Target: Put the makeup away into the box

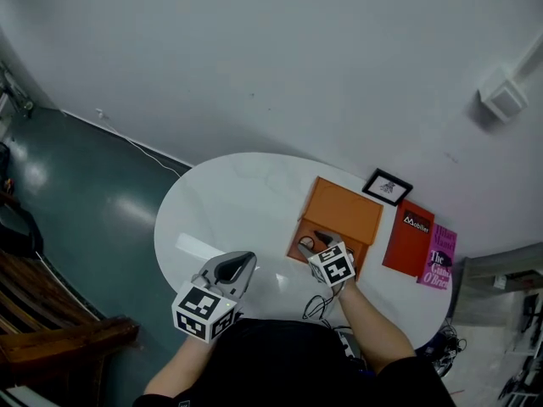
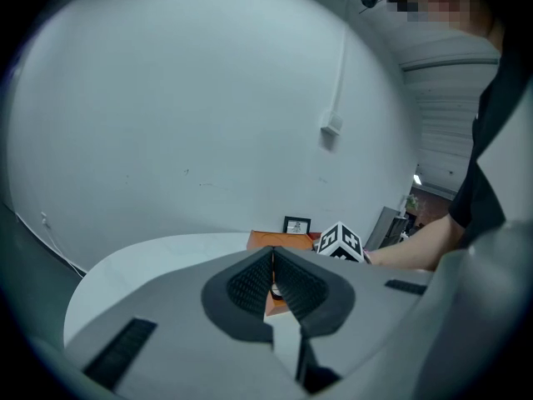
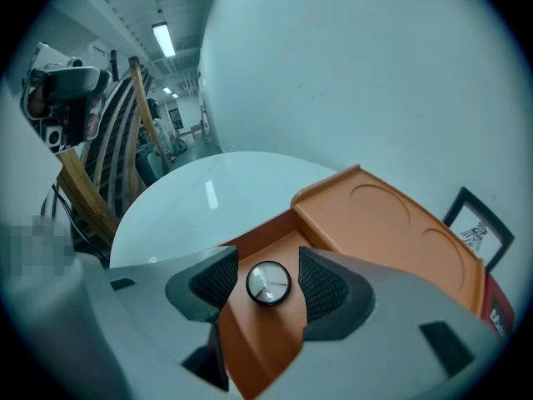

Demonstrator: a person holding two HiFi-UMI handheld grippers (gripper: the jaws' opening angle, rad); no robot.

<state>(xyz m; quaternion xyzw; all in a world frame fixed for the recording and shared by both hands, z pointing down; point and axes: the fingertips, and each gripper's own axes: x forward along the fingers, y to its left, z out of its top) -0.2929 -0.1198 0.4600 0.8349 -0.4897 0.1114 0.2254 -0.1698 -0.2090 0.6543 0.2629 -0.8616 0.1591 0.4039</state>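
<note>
Can see the left gripper [image 1: 246, 265] nearest, pressed together with nothing in it, hovering over the near side of the white table [image 1: 212, 202]. Just past that, looking at the right gripper [image 1: 320, 241] tipped down into the open orange box [image 1: 339, 214], jaws spread wide either side of a little round black-rimmed makeup pot [image 3: 268, 284] lying on the box floor, pads clear of it on both sides. Further back, spotting a red book [image 1: 409, 237] just beside the box, a pink book [image 1: 437, 259] next to that, and a small framed picture [image 1: 388, 186] at the table's far edge.
</note>
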